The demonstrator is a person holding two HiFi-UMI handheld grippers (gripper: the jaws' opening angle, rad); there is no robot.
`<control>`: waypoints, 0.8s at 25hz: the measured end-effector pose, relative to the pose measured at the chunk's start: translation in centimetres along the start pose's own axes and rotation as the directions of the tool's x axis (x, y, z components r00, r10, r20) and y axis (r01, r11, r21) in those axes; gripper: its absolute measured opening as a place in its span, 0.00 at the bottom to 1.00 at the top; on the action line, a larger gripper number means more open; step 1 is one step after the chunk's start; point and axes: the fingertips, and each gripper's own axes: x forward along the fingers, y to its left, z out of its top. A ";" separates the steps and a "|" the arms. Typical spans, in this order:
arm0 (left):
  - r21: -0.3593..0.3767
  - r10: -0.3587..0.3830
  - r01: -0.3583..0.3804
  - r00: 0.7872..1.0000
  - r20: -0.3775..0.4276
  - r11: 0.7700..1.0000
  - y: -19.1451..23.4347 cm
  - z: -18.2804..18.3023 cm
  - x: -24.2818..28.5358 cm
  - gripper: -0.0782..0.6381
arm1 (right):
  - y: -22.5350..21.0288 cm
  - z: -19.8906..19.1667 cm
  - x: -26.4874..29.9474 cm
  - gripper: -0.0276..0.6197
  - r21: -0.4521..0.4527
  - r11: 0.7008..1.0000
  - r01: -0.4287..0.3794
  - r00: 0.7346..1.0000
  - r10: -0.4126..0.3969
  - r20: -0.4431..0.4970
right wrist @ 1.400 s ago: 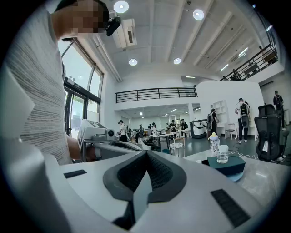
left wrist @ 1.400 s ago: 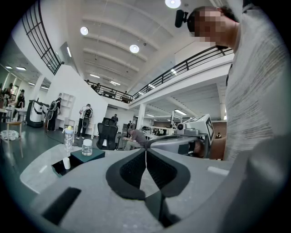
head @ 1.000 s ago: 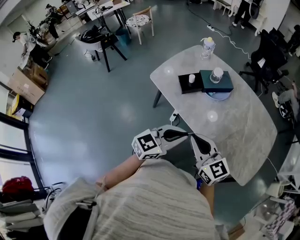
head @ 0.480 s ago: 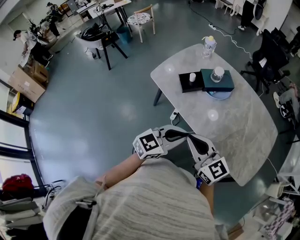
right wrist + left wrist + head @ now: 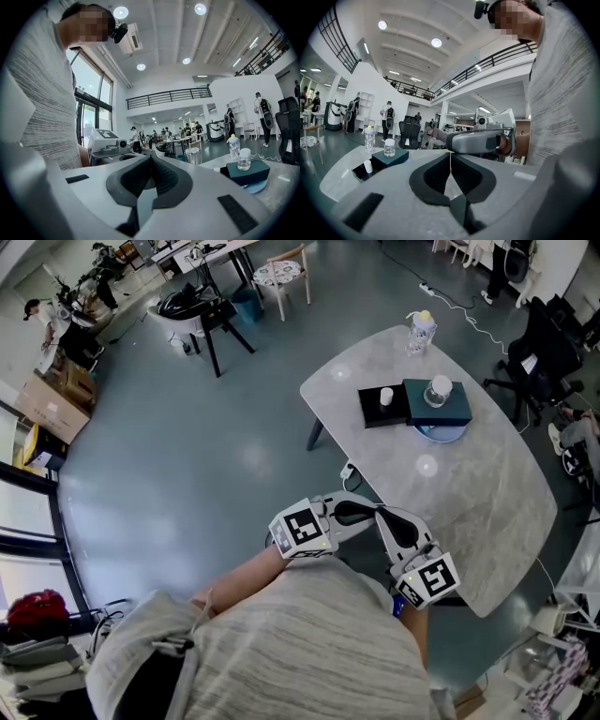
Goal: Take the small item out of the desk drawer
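Reach seemingly not begun — grey left gripper (image 5: 450, 159) and right gripper (image 5: 150, 161), both closed on nothing at lower centre, well apart from the small white cylinder (image 5: 385, 397) in the open black drawer (image 5: 369, 414), upper right — next, likely approach and open.

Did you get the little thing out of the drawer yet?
Not yet. Done: the black drawer looks pulled out beside the teal box. In hand: nothing; the left gripper and right gripper are shut, empty, far off. Left: lifting out the small white item.
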 end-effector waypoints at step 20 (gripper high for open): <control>-0.080 -0.034 0.033 0.999 -0.009 0.996 20.2 0.3 2.3 0.13 | -14.6 0.5 13.7 0.06 0.065 0.997 0.042 0.995 -0.036 -0.090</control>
